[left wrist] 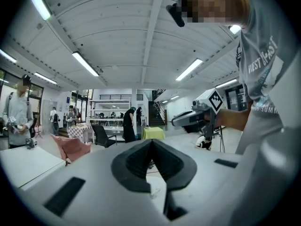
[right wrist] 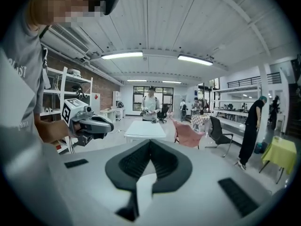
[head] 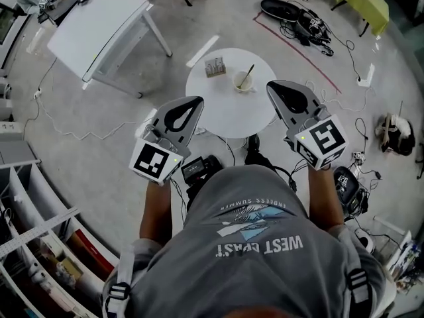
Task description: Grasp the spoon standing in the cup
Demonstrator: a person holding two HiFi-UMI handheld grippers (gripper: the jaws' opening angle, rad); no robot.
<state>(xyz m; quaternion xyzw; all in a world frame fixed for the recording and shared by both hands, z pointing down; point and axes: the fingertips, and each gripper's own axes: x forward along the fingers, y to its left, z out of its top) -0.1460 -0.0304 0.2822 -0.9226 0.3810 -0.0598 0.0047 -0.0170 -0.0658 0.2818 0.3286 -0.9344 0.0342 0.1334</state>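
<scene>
In the head view a white cup (head: 242,83) stands on the round white table (head: 225,114), right of its middle, and a spoon (head: 248,75) stands in it with the handle leaning up and right. My left gripper (head: 197,101) is held over the table's near left edge, jaws shut and empty. Over the near right edge is my right gripper (head: 271,85), also shut and empty, its tip just right of the cup. Both gripper views point level across the room. Neither shows the cup or spoon. Each shows closed jaws, left gripper (left wrist: 151,141) and right gripper (right wrist: 150,141).
A small box (head: 214,66) sits on the round table left of the cup. A white rectangular table (head: 99,25) stands at the upper left. Cables and shoes (head: 281,8) lie on the floor beyond, shelves (head: 40,244) run along the left, and dark gear (head: 202,167) sits by my feet.
</scene>
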